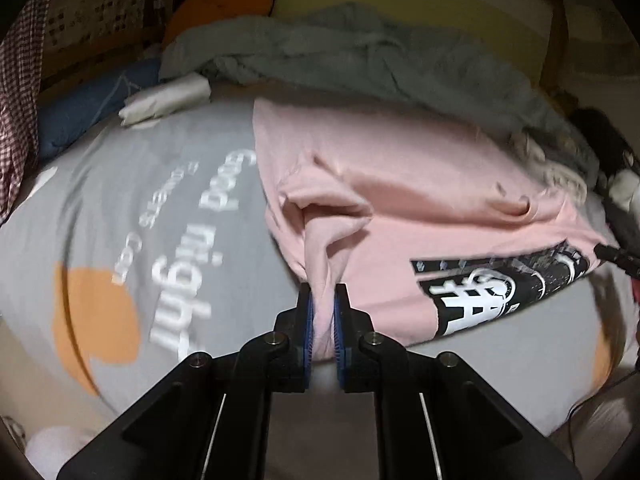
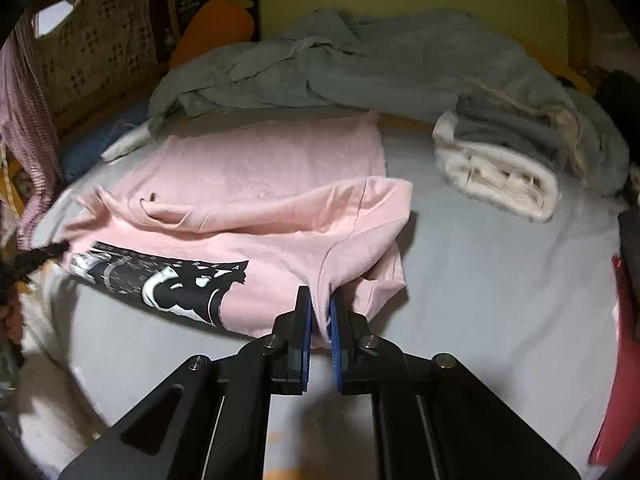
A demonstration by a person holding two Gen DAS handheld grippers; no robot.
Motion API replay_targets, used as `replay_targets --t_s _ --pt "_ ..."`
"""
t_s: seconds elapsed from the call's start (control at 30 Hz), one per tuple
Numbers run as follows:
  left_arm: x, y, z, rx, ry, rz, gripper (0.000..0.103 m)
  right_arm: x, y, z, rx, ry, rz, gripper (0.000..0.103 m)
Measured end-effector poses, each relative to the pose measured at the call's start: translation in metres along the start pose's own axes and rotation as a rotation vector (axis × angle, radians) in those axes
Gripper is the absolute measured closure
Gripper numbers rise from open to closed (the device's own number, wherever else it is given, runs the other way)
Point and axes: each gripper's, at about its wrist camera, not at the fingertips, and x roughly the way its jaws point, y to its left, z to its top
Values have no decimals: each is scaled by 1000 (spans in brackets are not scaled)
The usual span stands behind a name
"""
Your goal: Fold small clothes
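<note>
1. Left gripper (image 1: 322, 300): blue pads (image 1: 307, 320) clamped on a pinched ridge of the pink shirt (image 1: 400, 200). The fabric rises from the pads in a narrow, taut fold. Grasp point sits at the shirt's left edge.

2. Right gripper (image 2: 320, 304): pads (image 2: 306, 320) clenched on pink fabric at the shirt's (image 2: 260, 168) near right corner, beside a curved seam. Cloth bunches just right of the jaws.

3. Shirt lies on the grey sheet (image 1: 120, 184), partly doubled over: a long fold edge runs across its middle in the right view. The black-and-white print (image 2: 168, 284) faces up on the near layer, close to the near hem.

4. Left of the shirt, in the left view: bare sheet with white lettering and an orange patch (image 1: 92, 316). This is open room.

5. Right of the shirt, in the right view: a broad strip of bare sheet (image 2: 480, 280), open up to the rolled white towel (image 2: 496, 176).

6. Far edge: a crumpled grey blanket (image 2: 340, 68) heaps along the back, touching or just beyond the shirt's far hem. An orange plush (image 2: 216, 28) sits behind it, with a blue cloth (image 1: 88, 100) at far left.

7. The left view is motion-blurred, so fine edges there are unclear.
</note>
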Motion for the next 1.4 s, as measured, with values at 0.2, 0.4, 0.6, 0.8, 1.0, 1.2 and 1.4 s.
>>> replay_targets --t_s 0.2,0.4,0.6,0.8,1.0,1.2,1.4 --pt "-21 0 -20 -19 -5 30 88 2 -3 -28 20 45 -19 95" --pt "-8 -8 11 7 -7 -36 68 -3 -17 -10 123 14 32 65" --pt "23 -10 15 32 71 39 92 10 -10 -1 97 51 32 84" --pt "-21 -7 12 55 -45 69 97 7 2 -7 9 24 -2 96" --pt "-36 4 3 19 -53 -9 102 -4 4 -9 6 5 3 97" --pt "-16 -5 13 77 -18 4 72 -1 0 -11 29 15 10 97" --pt "4 -5 14 58 31 -24 100 -1 -2 -12 28 12 13 97"
